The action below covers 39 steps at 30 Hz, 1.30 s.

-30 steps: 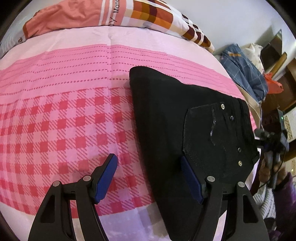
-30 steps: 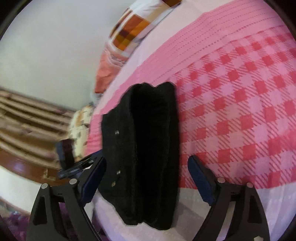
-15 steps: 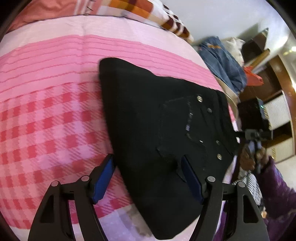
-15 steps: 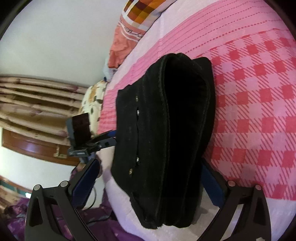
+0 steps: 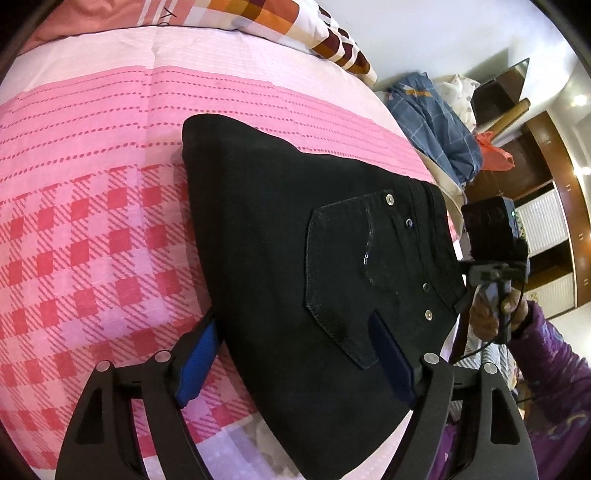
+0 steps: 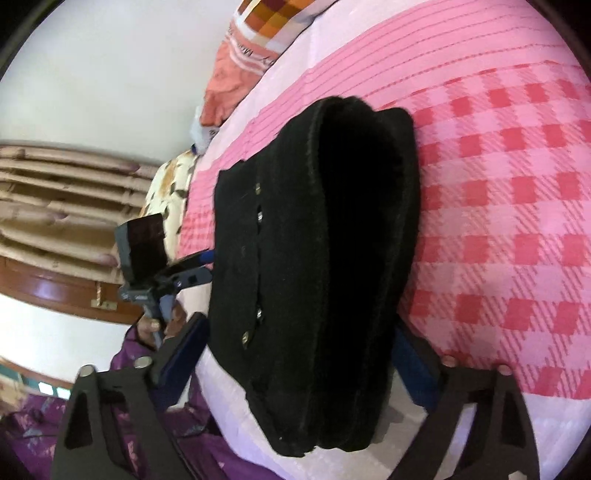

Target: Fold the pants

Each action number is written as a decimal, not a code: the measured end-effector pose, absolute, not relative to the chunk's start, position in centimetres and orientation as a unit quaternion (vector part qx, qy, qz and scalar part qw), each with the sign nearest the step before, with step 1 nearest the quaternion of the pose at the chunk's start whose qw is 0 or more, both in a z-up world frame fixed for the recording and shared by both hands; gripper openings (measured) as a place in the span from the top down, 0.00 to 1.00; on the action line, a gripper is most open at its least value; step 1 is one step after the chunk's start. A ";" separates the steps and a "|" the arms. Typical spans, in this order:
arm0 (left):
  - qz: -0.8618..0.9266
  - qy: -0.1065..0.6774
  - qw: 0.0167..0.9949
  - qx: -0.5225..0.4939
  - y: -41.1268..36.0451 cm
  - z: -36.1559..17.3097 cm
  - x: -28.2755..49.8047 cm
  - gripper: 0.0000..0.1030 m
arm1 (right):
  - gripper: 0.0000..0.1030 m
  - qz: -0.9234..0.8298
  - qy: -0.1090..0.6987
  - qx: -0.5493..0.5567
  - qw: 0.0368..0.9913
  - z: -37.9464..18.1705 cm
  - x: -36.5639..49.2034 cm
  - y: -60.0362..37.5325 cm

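Black folded pants (image 5: 295,240) lie on the pink checked bed sheet (image 5: 92,240), back pocket and rivets facing up. My left gripper (image 5: 295,356) straddles their near left edge. One blue pad (image 5: 199,358) is over the sheet and the other is over the cloth; the jaws are opening and neither pad presses. In the right wrist view the thick folded stack (image 6: 325,240) fills the gap of my right gripper (image 6: 297,354). Its jaws are closing around the stack, one finger by the riveted face and the other on the sheet (image 6: 498,221) side, partly hidden.
A checked pillow (image 5: 277,22) lies at the head of the bed. Blue and red clothes (image 5: 432,122) are heaped beyond the far edge, in front of a wooden wardrobe (image 5: 546,221). A hand (image 5: 495,317) in a purple sleeve holds the other gripper's handle at the bed's edge.
My right gripper has come in on the pants, so the stack now sits between its fingers; its jaws widened, then narrowed. My left gripper has swung a little and its jaws stand slightly wider.
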State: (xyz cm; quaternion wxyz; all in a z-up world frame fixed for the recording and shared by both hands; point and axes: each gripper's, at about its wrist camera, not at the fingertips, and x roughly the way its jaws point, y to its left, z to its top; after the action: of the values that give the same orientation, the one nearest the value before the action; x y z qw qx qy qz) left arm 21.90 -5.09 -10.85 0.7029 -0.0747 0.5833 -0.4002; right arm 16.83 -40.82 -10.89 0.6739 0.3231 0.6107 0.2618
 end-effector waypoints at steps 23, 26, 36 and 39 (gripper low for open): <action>-0.352 0.569 0.742 -0.037 -7.7 -10.7 21.1 0.48 | 0.68 0.243 0.608 0.299 0.694 -11.7 16.6 -39.3; -0.329 0.543 0.773 -0.016 -8.1 -9.9 20.1 0.67 | 0.69 0.237 0.594 0.303 0.706 -11.3 16.1 -39.3; -0.294 0.490 0.821 -0.009 -6.4 -5.8 17.4 0.80 | 0.71 0.253 0.554 0.353 0.710 -9.7 14.6 -37.4; -0.284 0.481 0.829 -0.004 -5.5 -4.8 16.8 0.80 | 0.71 0.261 0.543 0.370 0.707 -9.6 14.5 -36.4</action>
State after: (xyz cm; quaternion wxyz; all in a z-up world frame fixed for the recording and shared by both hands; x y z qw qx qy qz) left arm 16.76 -5.51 -4.79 0.8293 -0.0041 0.4810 -0.2844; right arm 14.50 -36.43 -9.56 0.7072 0.3699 0.5430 0.2612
